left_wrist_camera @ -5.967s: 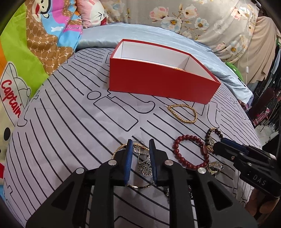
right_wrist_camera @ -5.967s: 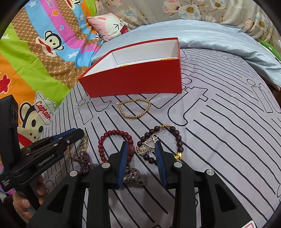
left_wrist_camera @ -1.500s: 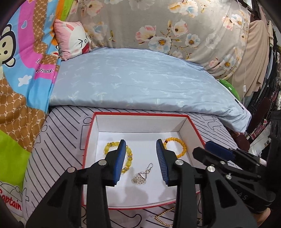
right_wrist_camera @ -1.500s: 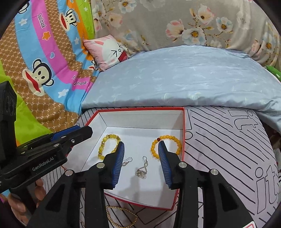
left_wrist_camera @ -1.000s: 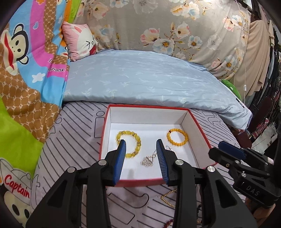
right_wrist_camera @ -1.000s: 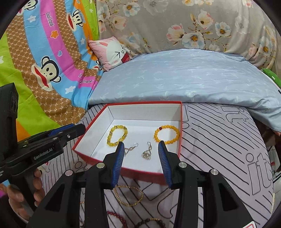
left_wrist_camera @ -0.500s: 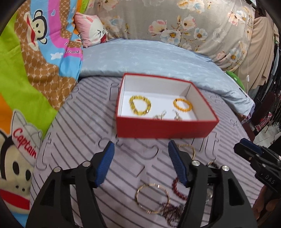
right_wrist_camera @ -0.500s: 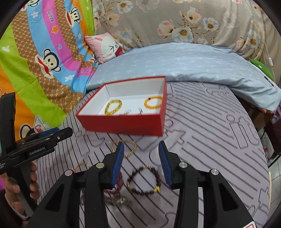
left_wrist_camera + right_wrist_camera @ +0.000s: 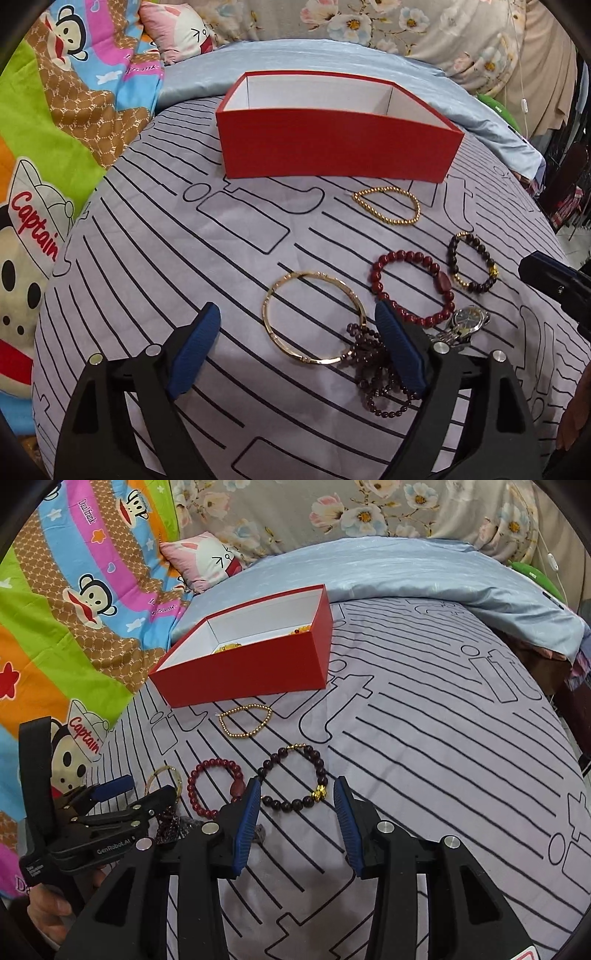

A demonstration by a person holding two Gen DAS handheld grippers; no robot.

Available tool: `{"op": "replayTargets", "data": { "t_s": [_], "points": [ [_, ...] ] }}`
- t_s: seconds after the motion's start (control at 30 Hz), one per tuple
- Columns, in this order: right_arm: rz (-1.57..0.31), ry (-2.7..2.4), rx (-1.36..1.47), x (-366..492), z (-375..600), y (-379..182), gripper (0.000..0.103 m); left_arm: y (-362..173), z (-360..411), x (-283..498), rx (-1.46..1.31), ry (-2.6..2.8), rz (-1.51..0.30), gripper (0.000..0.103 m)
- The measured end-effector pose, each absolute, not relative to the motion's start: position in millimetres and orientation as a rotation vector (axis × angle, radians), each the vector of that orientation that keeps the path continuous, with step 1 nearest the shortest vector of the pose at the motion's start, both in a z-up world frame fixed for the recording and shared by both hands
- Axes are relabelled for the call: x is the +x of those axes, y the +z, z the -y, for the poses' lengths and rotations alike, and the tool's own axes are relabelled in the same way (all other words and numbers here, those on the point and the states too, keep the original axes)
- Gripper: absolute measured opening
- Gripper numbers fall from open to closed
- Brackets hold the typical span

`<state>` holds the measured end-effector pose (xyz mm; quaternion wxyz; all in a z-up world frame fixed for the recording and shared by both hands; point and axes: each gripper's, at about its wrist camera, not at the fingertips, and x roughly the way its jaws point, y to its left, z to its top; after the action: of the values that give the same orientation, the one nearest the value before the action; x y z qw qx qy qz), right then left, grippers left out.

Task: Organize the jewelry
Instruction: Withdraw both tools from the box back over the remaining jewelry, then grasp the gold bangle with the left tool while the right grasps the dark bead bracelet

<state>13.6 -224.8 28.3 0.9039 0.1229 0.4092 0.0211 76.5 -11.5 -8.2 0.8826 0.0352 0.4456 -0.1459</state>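
Note:
A red box point(image 9: 332, 147) with a white inside stands at the back of the striped bedsheet point(image 9: 147, 258). My left gripper point(image 9: 297, 314) hangs low over a gold bangle point(image 9: 314, 273); its jaws are opening wide and touch nothing. A tangled purple bead strand point(image 9: 373, 350) lies by its right finger. My right gripper point(image 9: 297, 786) is open just short of a dark bead bracelet point(image 9: 275, 758) with a gold charm. A red bead bracelet point(image 9: 218, 763) and a gold bead bracelet point(image 9: 242, 734) lie loose in front of the box point(image 9: 251, 672). Yellow bracelets point(image 9: 229, 648) show inside it.
A silver watch point(image 9: 467, 319) lies right of the left gripper, partly behind its finger. A blue pillow point(image 9: 406, 568) lies behind the box. A bright cartoon blanket point(image 9: 74, 609) and a pink cushion point(image 9: 207, 561) border the sheet on the left.
Both grippers have drawn back from above the box and sunk toward the loose jewelry on the sheet. The left jaws have spread much wider; the right jaws keep the same gap.

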Motion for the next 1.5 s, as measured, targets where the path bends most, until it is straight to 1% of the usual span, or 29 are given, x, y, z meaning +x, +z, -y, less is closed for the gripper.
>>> {"op": "replayTargets", "data": {
  "t_s": [0.4, 0.47, 0.53, 0.57, 0.63, 0.67, 1.23, 1.33, 1.5],
  "points": [
    [-0.859, 0.053, 0.267, 15.9, 219.9, 20.5, 0.041, -15.3, 21.8, 77.9, 0.126, -0.269, -0.919, 0.083],
    [-0.860, 0.052, 0.265, 16.4, 219.6, 19.9, 0.041, -14.6, 23.0, 79.3, 0.127, -0.271, -0.912, 0.078],
    [-0.862, 0.051, 0.263, 16.7, 219.4, 19.1, 0.041, -13.6, 24.0, 79.5, 0.129, -0.278, -0.906, 0.069],
    [-0.864, 0.050, 0.263, 17.5, 219.6, 17.8, 0.041, -12.8, 25.1, 79.4, 0.131, -0.280, -0.904, 0.067],
    [-0.871, 0.049, 0.262, 19.5, 219.5, 15.2, 0.041, -11.9, 26.7, 78.1, 0.134, -0.289, -0.898, 0.059],
    [-0.875, 0.047, 0.258, 20.3, 219.3, 13.8, 0.041, -11.6, 27.4, 77.2, 0.136, -0.288, -0.894, 0.059],
    [-0.900, -0.003, 0.222, 46.9, 220.0, 0.8, 0.041, -9.2, 7.7, 75.2, -0.003, -0.305, -0.882, 0.058],
    [-0.896, -0.017, 0.196, 48.3, 217.6, -0.6, 0.035, -9.3, 6.7, 74.8, -0.009, -0.308, -0.881, 0.058],
    [-0.894, -0.059, 0.128, 50.8, 214.3, -2.5, 0.020, -8.9, 4.8, 75.2, -0.019, -0.312, -0.881, 0.058]
  ]
}}
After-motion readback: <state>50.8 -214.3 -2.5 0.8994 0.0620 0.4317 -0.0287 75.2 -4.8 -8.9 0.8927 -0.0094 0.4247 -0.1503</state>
